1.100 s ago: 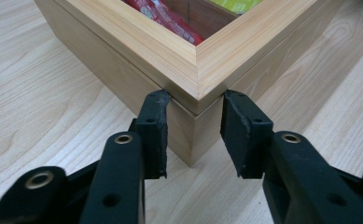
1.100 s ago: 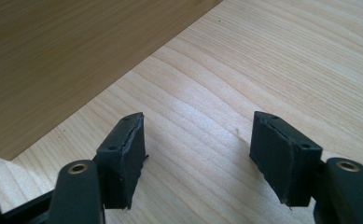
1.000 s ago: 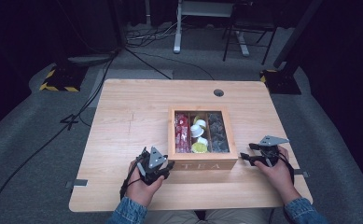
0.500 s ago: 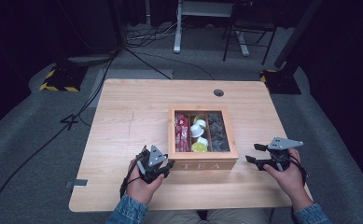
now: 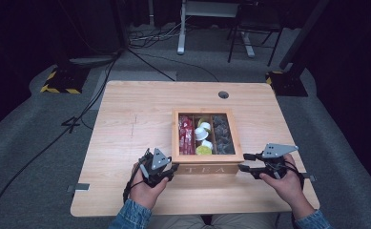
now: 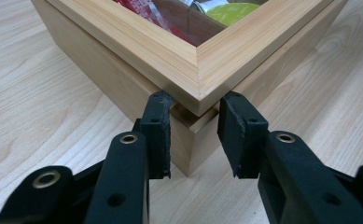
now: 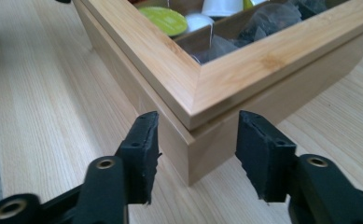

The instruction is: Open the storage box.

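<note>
Your table (image 5: 140, 119) is pale blond wood with fine straight grain, and the tea box (image 5: 207, 161) on it is a slightly warmer honey tan, with faint lettering on its front face. Inside the tea box you have red packets (image 5: 186, 135) in one compartment, white and lime-green capsules (image 5: 203, 141) in the middle, and dark grey sachets (image 5: 222, 135) in the third (they look almost charcoal). Your left gripper (image 6: 193, 135) and right gripper (image 7: 195, 151) are both matte black with brass-coloured rivets. Each carries a grey plate in the high view. Your sleeves (image 5: 130, 217) are blue denim. The floor (image 5: 35, 143) is grey carpet, and a yellow-and-black striped base (image 5: 59, 86) sits beyond the table.
</note>
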Demonstrator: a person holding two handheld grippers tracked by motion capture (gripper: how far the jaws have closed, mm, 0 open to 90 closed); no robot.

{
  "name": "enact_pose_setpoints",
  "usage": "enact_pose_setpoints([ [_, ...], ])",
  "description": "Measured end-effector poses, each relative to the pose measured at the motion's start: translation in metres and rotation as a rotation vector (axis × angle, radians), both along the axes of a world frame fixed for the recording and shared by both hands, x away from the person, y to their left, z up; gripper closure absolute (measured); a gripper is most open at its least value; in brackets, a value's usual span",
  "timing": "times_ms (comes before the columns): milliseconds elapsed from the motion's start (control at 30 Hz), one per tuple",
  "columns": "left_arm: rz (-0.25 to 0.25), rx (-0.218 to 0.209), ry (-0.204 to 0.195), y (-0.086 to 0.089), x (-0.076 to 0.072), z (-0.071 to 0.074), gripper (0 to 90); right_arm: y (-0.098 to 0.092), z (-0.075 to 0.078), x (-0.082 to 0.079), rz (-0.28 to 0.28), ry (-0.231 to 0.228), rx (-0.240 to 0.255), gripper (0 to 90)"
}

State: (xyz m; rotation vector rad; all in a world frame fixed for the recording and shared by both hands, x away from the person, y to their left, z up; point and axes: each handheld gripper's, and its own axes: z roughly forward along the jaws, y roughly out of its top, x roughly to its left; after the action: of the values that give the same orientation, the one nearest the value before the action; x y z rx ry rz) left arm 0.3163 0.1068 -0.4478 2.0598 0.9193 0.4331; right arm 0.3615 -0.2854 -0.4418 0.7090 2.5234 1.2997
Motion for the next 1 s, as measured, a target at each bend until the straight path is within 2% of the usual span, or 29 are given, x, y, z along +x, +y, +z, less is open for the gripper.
enact_pose_setpoints([
  [233, 0.022, -0.010, -0.011, -0.0028, -0.0012, -0.0018, 61.1, 0.0042, -0.0030, 0.0041, -0.017, -0.001, 0.010, 53.6],
  [567, 0.043, -0.042, -0.026, -0.0046, -0.0020, -0.0022, 59.1, 0.0079, -0.0049, 0.0043, -0.040, -0.008, 0.041, 50.7],
  [633, 0.045, -0.050, -0.023, -0.0050, -0.0017, -0.0019, 58.9, 0.0084, -0.0043, 0.0041, -0.048, -0.016, 0.041, 47.6],
  [733, 0.045, -0.061, -0.031, -0.0049, -0.0007, -0.0006, 58.6, 0.0085, -0.0035, 0.0047, -0.069, -0.042, 0.039, 40.3],
  [833, 0.056, -0.045, -0.064, -0.0069, 0.0002, 0.0015, 59.7, 0.0085, -0.0014, 0.0055, -0.078, -0.066, 0.052, 36.7],
  [1000, 0.067, -0.078, -0.076, -0.0081, 0.0037, 0.0045, 59.3, 0.0081, 0.0044, 0.0045, -0.085, -0.136, 0.052, 32.4],
])
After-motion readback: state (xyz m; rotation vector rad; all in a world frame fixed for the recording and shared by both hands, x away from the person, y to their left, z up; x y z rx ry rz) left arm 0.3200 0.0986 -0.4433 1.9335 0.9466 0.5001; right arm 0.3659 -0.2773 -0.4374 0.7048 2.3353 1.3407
